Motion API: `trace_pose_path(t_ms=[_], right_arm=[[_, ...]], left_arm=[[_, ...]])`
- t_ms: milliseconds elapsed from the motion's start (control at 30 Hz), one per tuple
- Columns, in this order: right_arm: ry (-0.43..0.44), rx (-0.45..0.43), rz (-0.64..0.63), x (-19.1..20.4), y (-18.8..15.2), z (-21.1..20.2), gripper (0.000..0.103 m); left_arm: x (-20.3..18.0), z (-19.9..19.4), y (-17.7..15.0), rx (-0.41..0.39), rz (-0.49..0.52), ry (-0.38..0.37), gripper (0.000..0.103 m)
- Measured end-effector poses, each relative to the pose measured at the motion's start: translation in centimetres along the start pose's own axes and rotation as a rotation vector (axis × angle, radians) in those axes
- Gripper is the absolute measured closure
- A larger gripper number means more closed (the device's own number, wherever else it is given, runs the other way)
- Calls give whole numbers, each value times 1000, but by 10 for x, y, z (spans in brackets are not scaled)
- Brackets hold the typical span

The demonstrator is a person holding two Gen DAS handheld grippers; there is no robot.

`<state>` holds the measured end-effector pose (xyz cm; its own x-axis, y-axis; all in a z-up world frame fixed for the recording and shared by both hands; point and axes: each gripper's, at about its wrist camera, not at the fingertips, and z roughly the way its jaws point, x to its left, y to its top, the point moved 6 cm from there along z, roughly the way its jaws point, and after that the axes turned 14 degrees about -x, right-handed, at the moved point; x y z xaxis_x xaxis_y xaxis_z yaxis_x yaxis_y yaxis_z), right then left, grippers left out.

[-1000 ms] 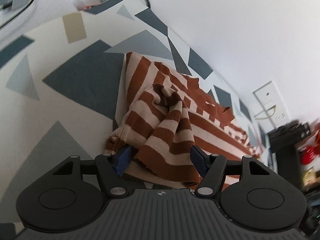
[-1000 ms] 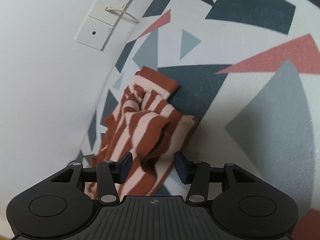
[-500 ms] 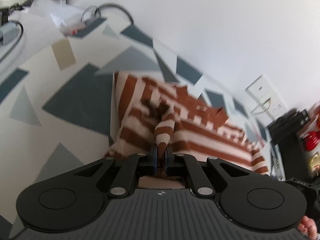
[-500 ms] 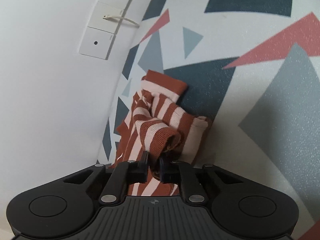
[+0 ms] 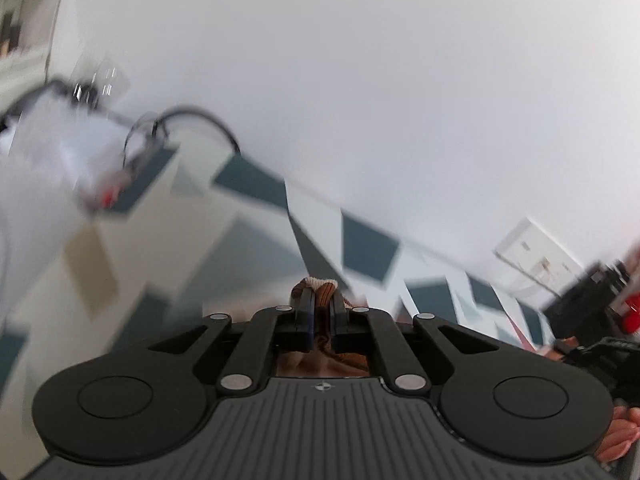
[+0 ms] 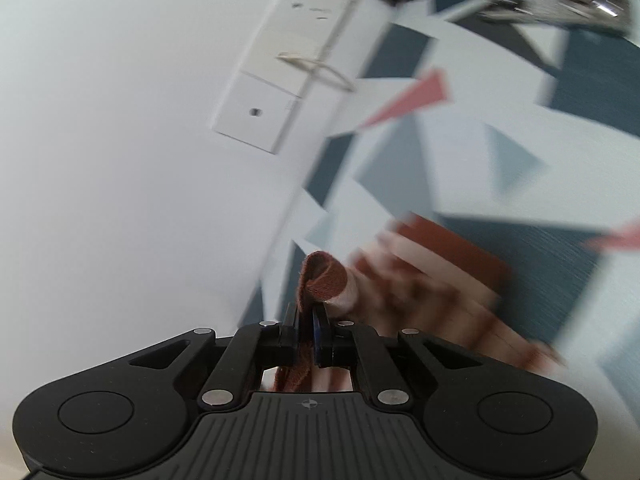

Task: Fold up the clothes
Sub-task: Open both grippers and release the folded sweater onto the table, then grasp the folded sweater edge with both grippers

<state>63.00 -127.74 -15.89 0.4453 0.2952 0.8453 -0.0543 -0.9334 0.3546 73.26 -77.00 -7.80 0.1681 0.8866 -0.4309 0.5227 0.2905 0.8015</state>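
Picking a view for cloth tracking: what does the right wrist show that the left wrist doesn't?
Right wrist only: a blurred spread of the striped sweater beyond the fingers, over the patterned table, and pink triangles in that pattern.

Left wrist only: a black cable with clutter at the table's far end, and part of a hand at the lower right edge.

Both: each gripper, left gripper and right gripper, shut on a bunch of sweater, plus the white wall and wall sockets. Both are motion-blurred.

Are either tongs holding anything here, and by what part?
Both hold the striped sweater: left tongs and right tongs each pinch a bunched fold of knit.
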Motion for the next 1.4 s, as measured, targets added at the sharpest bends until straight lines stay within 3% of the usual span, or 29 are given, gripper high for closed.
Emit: trace_pose_path(t_ms=[33, 67, 100, 133, 167, 233, 300, 433, 500, 600, 633, 667, 800, 933, 1200, 1400], right_arm=[[1, -12, -20, 8, 4, 14, 96], [-2, -25, -41, 14, 7, 27, 86], [-27, -45, -65, 18, 9, 38, 63], [-58, -72, -94, 20, 9, 42, 53], [-88, -101, -123, 21, 9, 44, 44], [-95, -132, -164, 19, 8, 37, 40], [-136, -131, -184, 5, 7, 30, 18], [-225, -123, -221, -24, 7, 14, 12], [-270, -118, -239, -39, 7, 6, 1], [-337, -111, -266, -61, 7, -6, 1], [-358, -90, -306, -65, 5, -6, 1], [-374, -56, -356, -68, 2, -1, 1], [-396, 33, -530, -69, -13, 20, 1], [-408, 68, -690, -59, -27, 35, 1], [-248, 151, -933, -38, -60, 59, 1], [-243, 170, -974, -30, -70, 65, 1]], left_arm=[[1, 12, 3, 4, 33, 26, 90], [1, 21, 4, 13, 88, 65, 74], [2, 29, 4, 23, 143, 104, 61], [1, 32, 4, 23, 202, 131, 35], [0, 28, 1, 8, 256, 131, 26], [-3, 14, -9, 23, 321, 73, 26], [-1, 6, -24, 99, 327, 56, 25], [18, -5, -61, 266, 253, 137, 18], [24, -5, -76, 319, 218, 231, 18], [15, 1, -93, 340, 190, 244, 15], [10, 3, -98, 342, 206, 243, 9], [5, 5, -101, 330, 238, 252, 1], [-5, 5, -106, 248, 326, 254, 0], [6, 7, -107, 243, 230, 221, 0], [7, 17, -103, 247, 254, 170, 0], [8, 26, -100, 221, 270, 127, 0]])
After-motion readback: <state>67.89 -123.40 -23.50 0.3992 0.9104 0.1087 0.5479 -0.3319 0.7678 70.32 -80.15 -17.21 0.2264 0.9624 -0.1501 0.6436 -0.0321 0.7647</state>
